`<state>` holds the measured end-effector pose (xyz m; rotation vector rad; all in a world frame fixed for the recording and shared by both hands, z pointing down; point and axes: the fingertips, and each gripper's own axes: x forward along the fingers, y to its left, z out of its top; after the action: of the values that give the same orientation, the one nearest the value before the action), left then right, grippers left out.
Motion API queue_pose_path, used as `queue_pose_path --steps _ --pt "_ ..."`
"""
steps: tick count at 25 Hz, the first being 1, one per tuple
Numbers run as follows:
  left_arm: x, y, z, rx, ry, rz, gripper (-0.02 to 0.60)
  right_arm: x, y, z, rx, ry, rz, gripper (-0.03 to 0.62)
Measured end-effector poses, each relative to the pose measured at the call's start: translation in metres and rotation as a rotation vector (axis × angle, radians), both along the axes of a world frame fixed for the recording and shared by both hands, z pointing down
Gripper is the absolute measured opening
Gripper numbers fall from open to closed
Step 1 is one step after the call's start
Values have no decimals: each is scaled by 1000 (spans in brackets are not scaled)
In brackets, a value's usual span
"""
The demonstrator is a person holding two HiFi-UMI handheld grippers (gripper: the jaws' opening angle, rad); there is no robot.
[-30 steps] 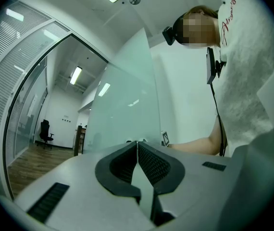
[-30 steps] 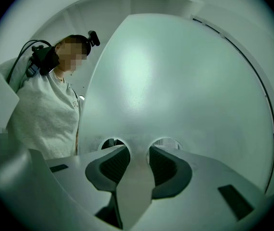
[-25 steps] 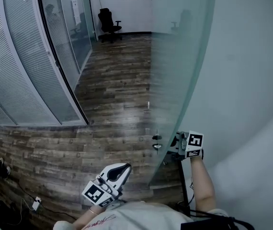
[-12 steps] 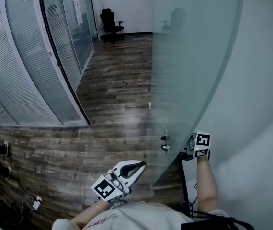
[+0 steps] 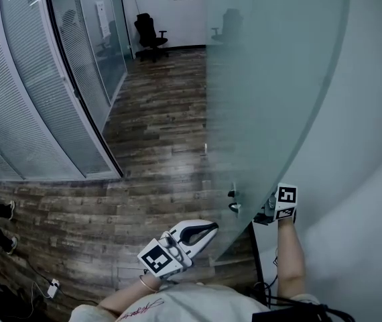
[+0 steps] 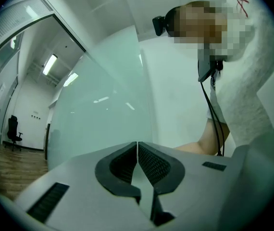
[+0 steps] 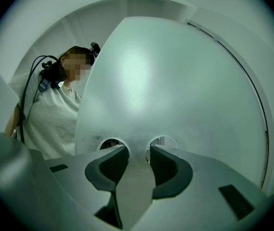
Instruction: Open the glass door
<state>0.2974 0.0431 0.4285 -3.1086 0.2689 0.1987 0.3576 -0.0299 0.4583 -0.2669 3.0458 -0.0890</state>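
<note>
A: Left tongs (image 5: 211, 227)?
B: Jaws pressed together, empty, just left of the glass door (image 5: 271, 79), by its near edge.
A: The door?
B: Upright, standing partly open, face-on ahead of the right tongs (image 7: 136, 154).
A: Right tongs?
B: Jaws moderately apart astride the frosted strip (image 7: 136, 139) between two round openings (image 7: 112, 144); pads look pressed on it. Right hand is nearer, so the pull is probably its job.

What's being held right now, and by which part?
Right gripper appears to grip the glass door by its handle, on the far side. Left gripper: shut, empty.
</note>
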Motion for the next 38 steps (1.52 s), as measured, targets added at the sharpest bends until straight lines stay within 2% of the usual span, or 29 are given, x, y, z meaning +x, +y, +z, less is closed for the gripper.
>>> queue_pose_path --steps 9,29,38 --pt "34 7 -6 -22 -4 92 23 19 6 0 -10 -9 -3 145" --pt "82 17 -13 1 0 164 23 67 11 -10 -12 -25 58 153" --pt "102 15 -19 25 10 172 23 92 11 -9 -11 -42 125 155"
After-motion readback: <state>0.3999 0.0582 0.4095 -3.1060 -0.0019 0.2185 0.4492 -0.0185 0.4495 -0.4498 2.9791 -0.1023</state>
